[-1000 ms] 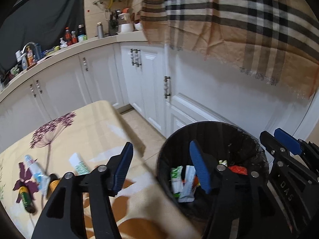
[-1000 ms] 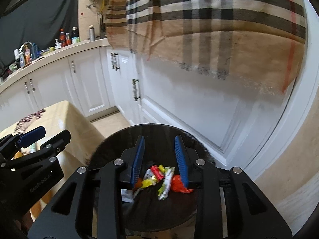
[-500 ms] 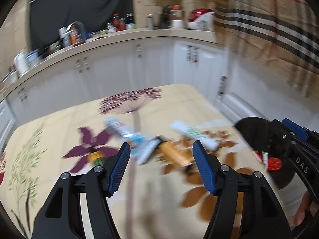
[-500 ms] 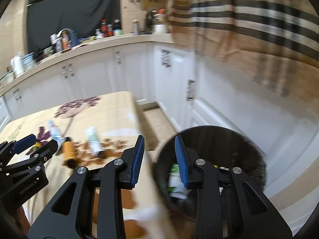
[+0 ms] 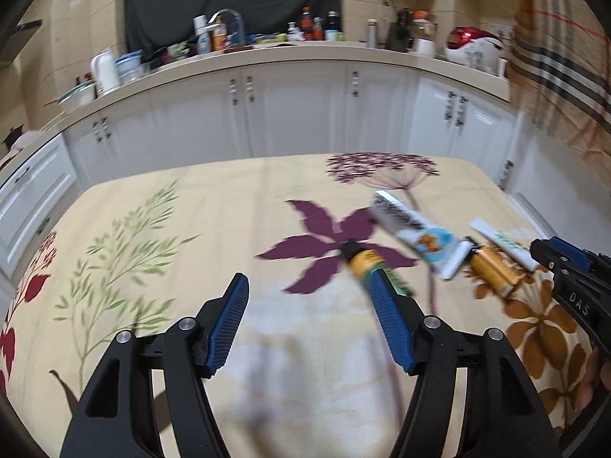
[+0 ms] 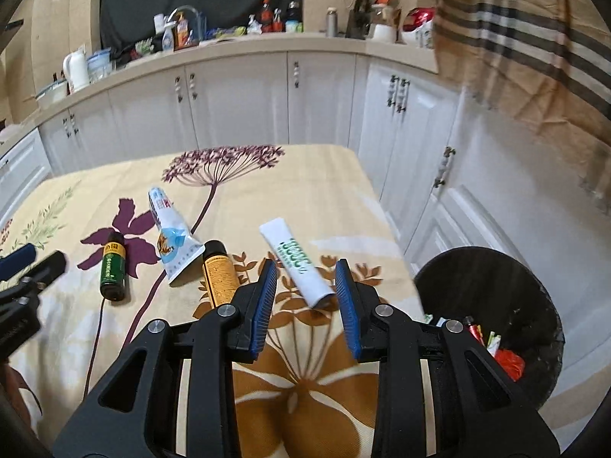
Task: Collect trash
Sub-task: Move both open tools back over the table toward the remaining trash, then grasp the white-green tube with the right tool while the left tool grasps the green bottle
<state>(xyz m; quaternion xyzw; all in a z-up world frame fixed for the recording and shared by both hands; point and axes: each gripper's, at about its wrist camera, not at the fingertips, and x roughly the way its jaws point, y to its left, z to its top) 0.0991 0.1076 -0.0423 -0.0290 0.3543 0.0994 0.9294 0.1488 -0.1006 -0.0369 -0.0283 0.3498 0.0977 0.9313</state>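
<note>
Four pieces of trash lie on the floral tablecloth: a green-and-yellow bottle, a white-and-blue tube, an orange bottle and a white tube with green print. My right gripper hovers open with a narrow gap. The white tube's near end shows between its blue pads, untouched. My left gripper is open over bare cloth, and the green-and-yellow bottle lies just past its right fingertip. The black bin, with wrappers inside, stands on the floor to the right.
White cabinets and a counter crowded with bottles, a faucet and a kettle run behind the table. A plaid cloth hangs at the right. Each gripper shows at the edge of the other's view: left gripper, right gripper.
Both grippers swung left from above the bin to over the table, so the trash on the cloth now lies ahead of them. The left jaws stand slightly wider.
</note>
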